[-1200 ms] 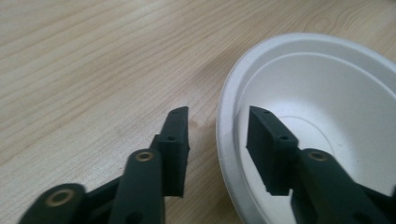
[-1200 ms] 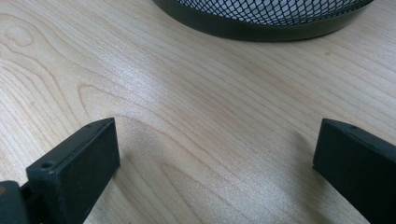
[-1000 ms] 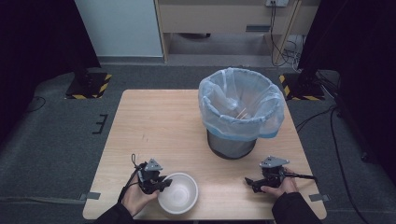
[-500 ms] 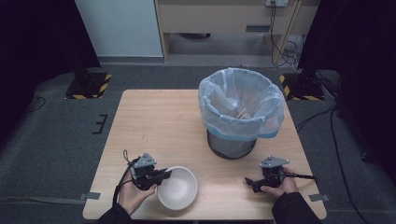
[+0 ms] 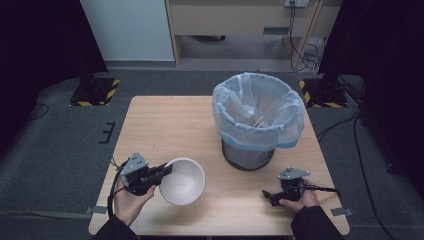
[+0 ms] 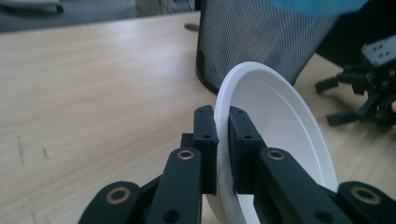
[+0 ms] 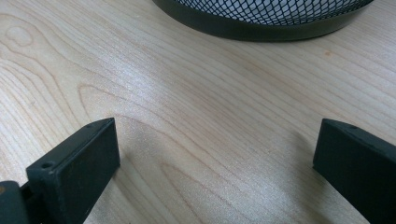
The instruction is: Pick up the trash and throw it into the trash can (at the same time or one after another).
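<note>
A white paper bowl (image 5: pixel 183 181) is tilted up off the wooden table (image 5: pixel 175 125) at the front left, its rim (image 6: pixel 223 116) pinched between the two black pads. My left gripper (image 5: pixel 165 171) is shut on that rim, and its jaws have just been closing on it; the same gripper (image 6: pixel 222 154) shows the bowl's inside turned right. My right gripper (image 5: pixel 267 196) rests low on the table at the front right, jaws wide apart and open (image 7: pixel 215 154), nothing between them. A mesh bin (image 5: pixel 250 150) with a blue bag liner (image 5: pixel 257 107) stands at the back right.
The bin's mesh wall (image 6: pixel 261 42) rises just beyond the lifted bowl, and its black base (image 7: pixel 261 25) lies ahead of the right gripper. Bare wood spreads over the table's left half. The other hand's gripper (image 6: pixel 369 88) shows at the far right.
The left hand has risen and tipped the bowl from flat on the table up onto its edge, held by the rim. The right hand has kept still.
</note>
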`<state>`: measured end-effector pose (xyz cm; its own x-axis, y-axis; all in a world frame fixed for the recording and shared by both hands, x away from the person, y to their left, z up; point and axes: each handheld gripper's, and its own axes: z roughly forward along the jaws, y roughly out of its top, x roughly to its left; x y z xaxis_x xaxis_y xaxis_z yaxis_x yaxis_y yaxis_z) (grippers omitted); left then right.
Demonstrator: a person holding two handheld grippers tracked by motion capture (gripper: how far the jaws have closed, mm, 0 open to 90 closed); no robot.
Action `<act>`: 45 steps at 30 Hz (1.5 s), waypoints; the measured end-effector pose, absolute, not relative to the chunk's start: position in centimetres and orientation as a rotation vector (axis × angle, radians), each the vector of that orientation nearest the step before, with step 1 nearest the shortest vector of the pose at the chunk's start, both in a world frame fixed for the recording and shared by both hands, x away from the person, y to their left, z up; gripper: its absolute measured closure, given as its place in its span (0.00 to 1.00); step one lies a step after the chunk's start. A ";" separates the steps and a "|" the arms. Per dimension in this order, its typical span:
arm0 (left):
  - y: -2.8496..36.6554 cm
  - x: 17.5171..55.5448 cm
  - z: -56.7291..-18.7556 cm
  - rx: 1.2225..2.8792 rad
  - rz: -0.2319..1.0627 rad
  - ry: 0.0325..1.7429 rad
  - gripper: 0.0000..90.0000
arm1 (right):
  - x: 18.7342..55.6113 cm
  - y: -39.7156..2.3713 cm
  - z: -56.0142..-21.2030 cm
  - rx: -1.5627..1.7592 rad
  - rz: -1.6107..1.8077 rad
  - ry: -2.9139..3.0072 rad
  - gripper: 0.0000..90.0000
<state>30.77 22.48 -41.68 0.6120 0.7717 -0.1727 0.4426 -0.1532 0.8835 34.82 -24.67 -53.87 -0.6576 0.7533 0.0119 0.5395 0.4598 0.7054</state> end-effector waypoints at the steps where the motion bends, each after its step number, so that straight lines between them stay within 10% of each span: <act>1: 22.6 30.7 -41.3 1.772 0.407 0.981 0.92 | 34.8 -24.7 -53.9 1.103 1.003 2.411 0.01; 45: 19.3 34.5 -26.8 1.414 0.635 0.725 0.92 | 34.8 -24.7 -53.9 1.099 1.002 2.410 0.01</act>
